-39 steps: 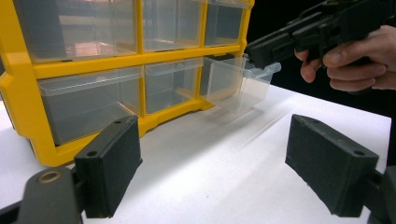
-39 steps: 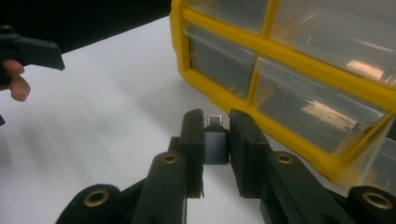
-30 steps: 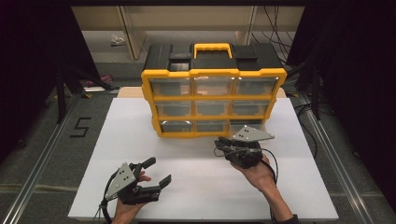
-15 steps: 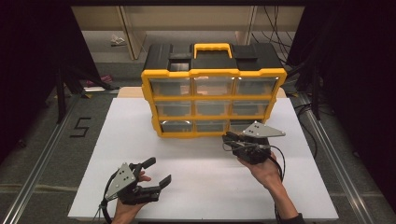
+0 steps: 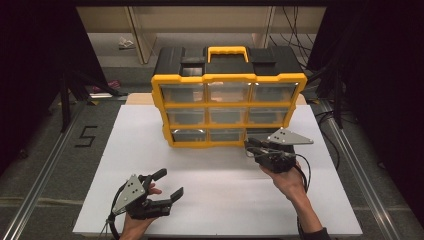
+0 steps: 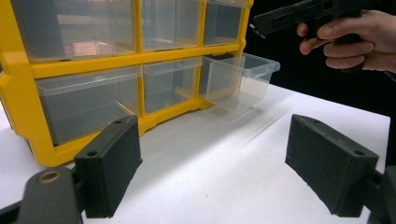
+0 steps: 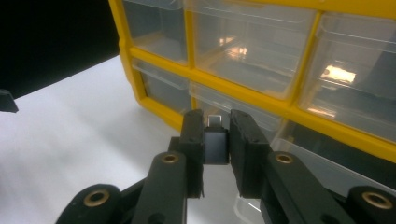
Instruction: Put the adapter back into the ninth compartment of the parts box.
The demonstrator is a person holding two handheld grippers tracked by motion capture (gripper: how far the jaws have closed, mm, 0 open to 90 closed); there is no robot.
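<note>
Both pads [image 7: 243, 154] pinching small adapter [image 7: 215, 145] (possibly USB), right gripper [image 7: 215, 154].

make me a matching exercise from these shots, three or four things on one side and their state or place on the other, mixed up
Things:
1. left claw
2. right claw
3. bottom right drawer
4. carry handle

States or places:
A. pulled partway out of the yellow cabinet
B. shut on a small dark adapter
C. on top of the cabinet, yellow
D. open, low over the white table, holding nothing

Pairs: 1-D, 2-B, 3-A, 4-C
</note>
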